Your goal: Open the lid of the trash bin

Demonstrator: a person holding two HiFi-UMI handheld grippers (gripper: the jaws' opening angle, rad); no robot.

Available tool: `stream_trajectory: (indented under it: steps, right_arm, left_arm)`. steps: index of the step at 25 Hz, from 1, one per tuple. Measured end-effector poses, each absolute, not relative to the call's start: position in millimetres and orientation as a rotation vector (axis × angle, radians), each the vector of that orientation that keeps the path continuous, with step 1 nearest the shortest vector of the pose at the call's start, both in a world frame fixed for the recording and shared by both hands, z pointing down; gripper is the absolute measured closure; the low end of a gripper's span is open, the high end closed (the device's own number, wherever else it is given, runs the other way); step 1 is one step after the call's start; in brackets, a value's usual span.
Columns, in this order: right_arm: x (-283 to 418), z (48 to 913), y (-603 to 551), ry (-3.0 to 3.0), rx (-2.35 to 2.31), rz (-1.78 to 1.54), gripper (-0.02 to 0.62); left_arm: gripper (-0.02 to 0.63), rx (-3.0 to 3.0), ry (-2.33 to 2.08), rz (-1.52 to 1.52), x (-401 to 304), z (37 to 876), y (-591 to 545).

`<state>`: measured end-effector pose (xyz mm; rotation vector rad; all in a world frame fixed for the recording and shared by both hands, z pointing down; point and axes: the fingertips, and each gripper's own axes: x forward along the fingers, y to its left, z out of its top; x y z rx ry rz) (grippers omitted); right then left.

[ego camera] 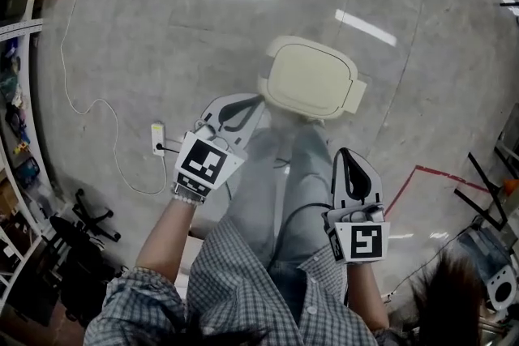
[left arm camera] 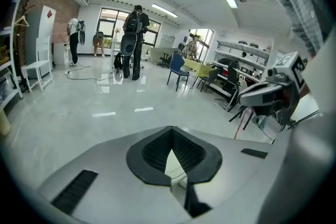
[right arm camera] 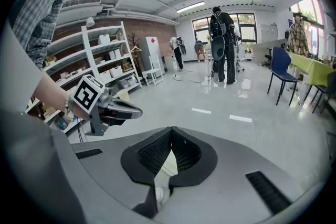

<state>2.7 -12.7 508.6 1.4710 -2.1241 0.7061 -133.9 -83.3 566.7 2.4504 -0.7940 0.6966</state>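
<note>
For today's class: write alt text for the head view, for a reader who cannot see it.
Seen from above, a closed cream trash bin stands on a grey floor in front of a person. The person holds two shut, empty grippers short of it: the left gripper close to its edge, the right gripper further back.
</note>
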Motion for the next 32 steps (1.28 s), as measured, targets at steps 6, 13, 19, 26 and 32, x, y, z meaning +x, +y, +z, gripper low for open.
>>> stream_trajectory:
  steps: [6, 13, 19, 26, 32]
  right_arm:
    - [-2.6, 541.4, -8.4, -2.108, 1.483, 0.724, 0.578]
    - [-14.4, 563.5, 6.2, -2.076, 1.479, 0.763, 0.578]
    - [-21.8, 577.1, 11.4, -2.072, 1.52, 0.782, 0.578]
    - [-22.7, 589.4, 17.1, -2.045, 1.506, 0.824, 0.578]
    - [-31.5, 590.4, 20.2, -2.07, 1.481, 0.823, 0.578]
  left_arm:
    - [0.601, 2.401, -0.77, 0.742, -142.3, 622.2, -83.9]
    - [0.601, 2.372, -0.715, 0.822, -142.6, 679.2, -89.3]
    - [0.601, 2.332, -0.719, 0.87, -142.0, 726.2, -94.8]
    - [0.601, 2.316, -0.716, 0.94, -140.4, 759.6, -107.0]
    - [0.601, 2.246, -0.711, 0.982, -141.2, 788.6, -105.0]
